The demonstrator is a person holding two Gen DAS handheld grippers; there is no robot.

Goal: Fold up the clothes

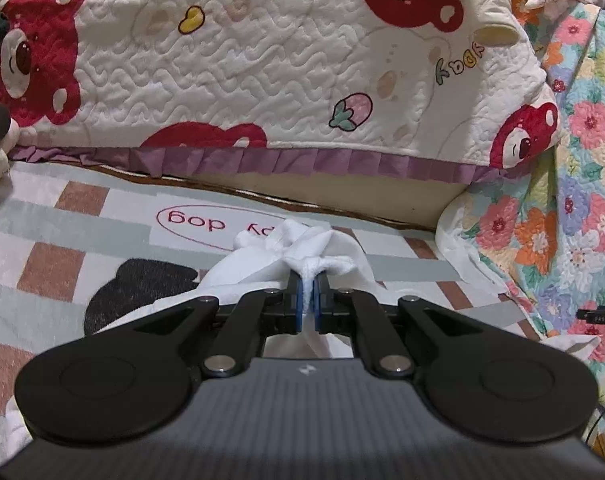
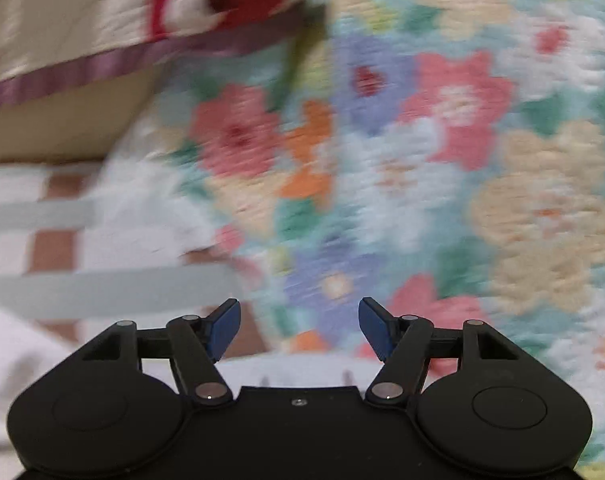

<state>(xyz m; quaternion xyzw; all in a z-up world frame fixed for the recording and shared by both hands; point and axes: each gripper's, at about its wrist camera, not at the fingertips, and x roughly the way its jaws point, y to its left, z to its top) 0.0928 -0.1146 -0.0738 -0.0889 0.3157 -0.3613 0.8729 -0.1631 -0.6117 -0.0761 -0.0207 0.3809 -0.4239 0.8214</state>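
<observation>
The left gripper (image 1: 310, 300) has its blue pads (image 1: 299, 300) pressed together on a bunched fold of the white cloth (image 1: 302, 254). The cloth lies on the sheet (image 1: 42, 240), a striped one with a print "dog", just in front of the gripper. Part of it gathers into a knot-like bundle beyond the fingertips, and part hangs below and behind the jaws. Behind it stands the bear quilt (image 1: 262, 60) with a purple frill, and to the right the flower quilt (image 1: 582, 200).

The right gripper (image 2: 300, 328) is spread wide and holds nothing. Its view is blurred, so small details are not clear; it faces the flower quilt (image 2: 422, 160), with a white fabric at the lower left that I cannot identify for sure.

The cloth looks soft, thin and very light, maybe fleecy. I judge that it has no stiffness: it will sag and crumple wherever it is not supported, and one pinch point only makes a bundle. It is not fragile and probably not slippery between the pads. To fold it, it first needs spreading flat. A good place to take hold is a free edge or corner, away from the present pinch, so that the two grips can stretch the fabric between them. Which edge is the hem I cannot tell, because the cloth is too crumpled.
</observation>
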